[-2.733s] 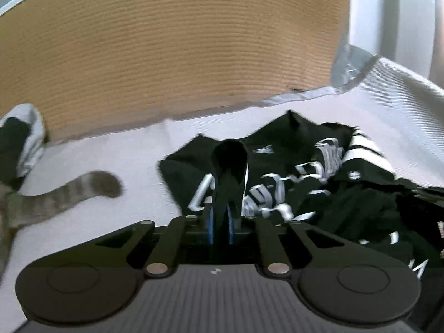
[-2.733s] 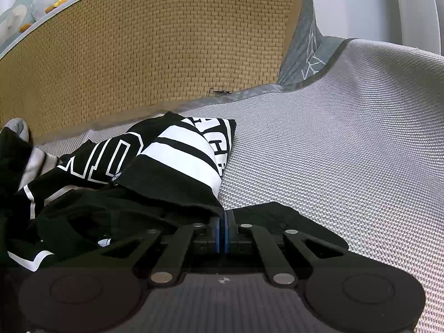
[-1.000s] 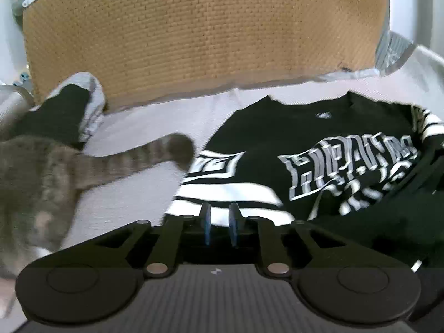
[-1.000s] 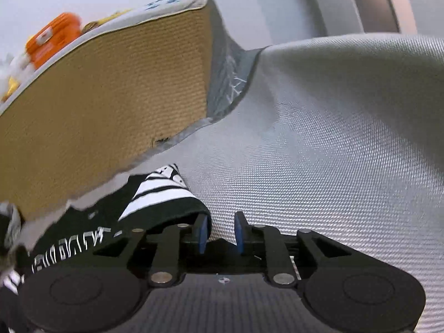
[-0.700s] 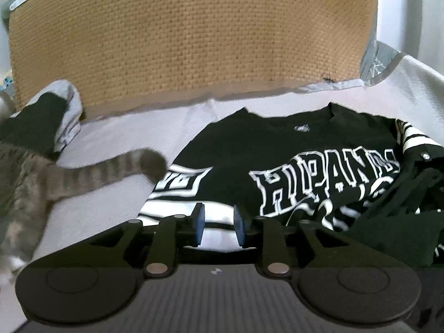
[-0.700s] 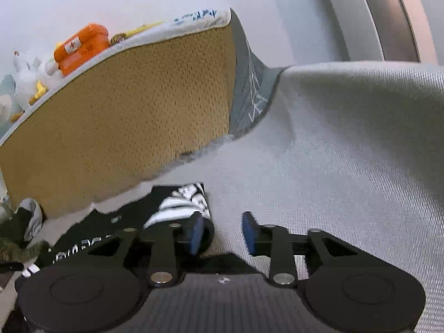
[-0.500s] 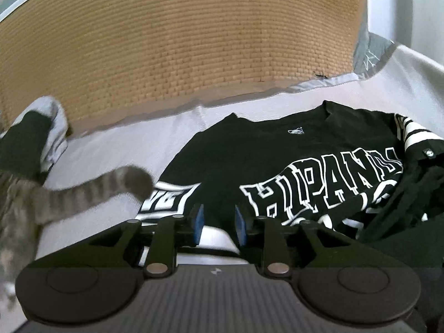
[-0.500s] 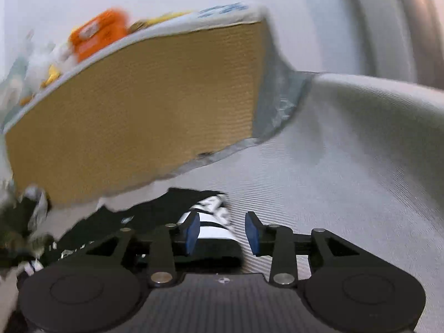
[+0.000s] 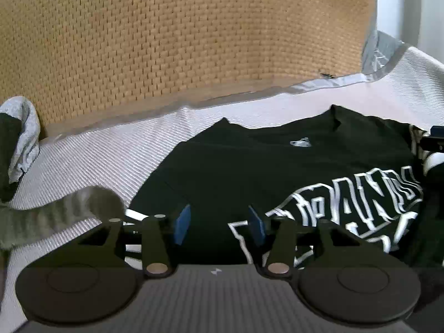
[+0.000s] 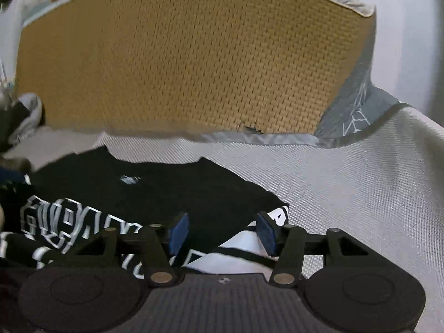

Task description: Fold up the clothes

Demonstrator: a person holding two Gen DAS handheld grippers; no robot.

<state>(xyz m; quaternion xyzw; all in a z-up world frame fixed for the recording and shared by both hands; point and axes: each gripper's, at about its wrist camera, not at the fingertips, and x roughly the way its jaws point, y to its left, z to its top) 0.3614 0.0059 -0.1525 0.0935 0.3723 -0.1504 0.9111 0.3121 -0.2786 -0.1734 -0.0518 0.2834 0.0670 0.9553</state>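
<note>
A black T-shirt [image 9: 277, 172] with white block lettering and white-striped sleeves lies spread face up on a pale woven bed cover [image 9: 105, 155]. My left gripper [image 9: 219, 224] hangs open over the shirt's left part, near its striped left sleeve, with nothing between the blue pads. In the right wrist view the same T-shirt [image 10: 172, 191] fills the lower left, and my right gripper [image 10: 222, 231] is open just above the striped right sleeve [image 10: 244, 255], holding nothing.
A tan mesh-sided mattress [image 9: 177, 44] stands upright behind the shirt. A cat's striped tail [image 9: 61, 213] reaches in at the left, close to my left gripper. A grey-and-black garment [image 9: 19, 144] lies bunched at far left. Bare bed cover [image 10: 360, 194] extends right.
Both grippers have gone from shut on the bunched shirt to open, and their jaws widened further in the last half second. The shirt now lies spread flat. The cat's tail stays by the left sleeve.
</note>
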